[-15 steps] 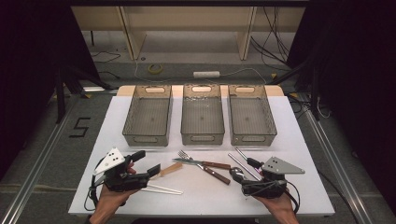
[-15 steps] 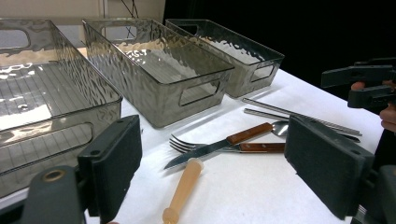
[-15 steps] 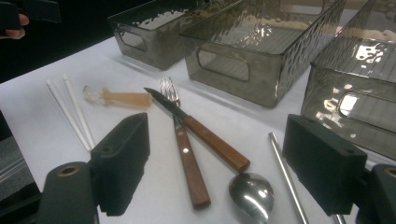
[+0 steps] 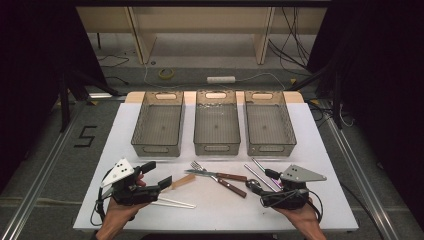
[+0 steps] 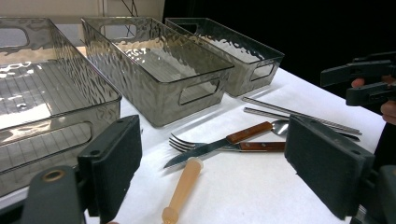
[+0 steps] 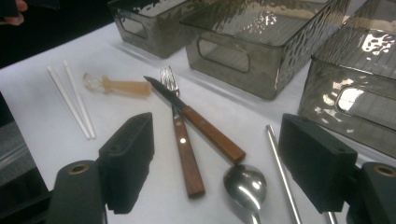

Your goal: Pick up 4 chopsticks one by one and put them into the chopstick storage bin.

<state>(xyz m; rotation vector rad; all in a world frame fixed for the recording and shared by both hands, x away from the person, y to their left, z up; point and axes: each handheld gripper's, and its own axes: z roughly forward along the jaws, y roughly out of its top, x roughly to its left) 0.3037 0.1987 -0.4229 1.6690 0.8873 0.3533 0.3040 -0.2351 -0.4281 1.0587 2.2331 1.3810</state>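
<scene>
Both grippers sit low at the table's near edge w/ jaws spread and nothing in them: left gripper [image 4: 161, 175] just beside the wooden handle [image 5: 183, 189], right gripper [image 4: 264, 181] by the spoon [image 6: 244, 185], approx. touching it, knife [image 4: 215, 175] crossed over fork [image 4: 220, 179] btwn them.

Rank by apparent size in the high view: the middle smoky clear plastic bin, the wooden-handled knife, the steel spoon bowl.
1. Middle smoky clear plastic bin, by far the largest.
2. Wooden-handled knife, long and thin.
3. Steel spoon bowl, smallest; it lies partly under the right gripper.
</scene>
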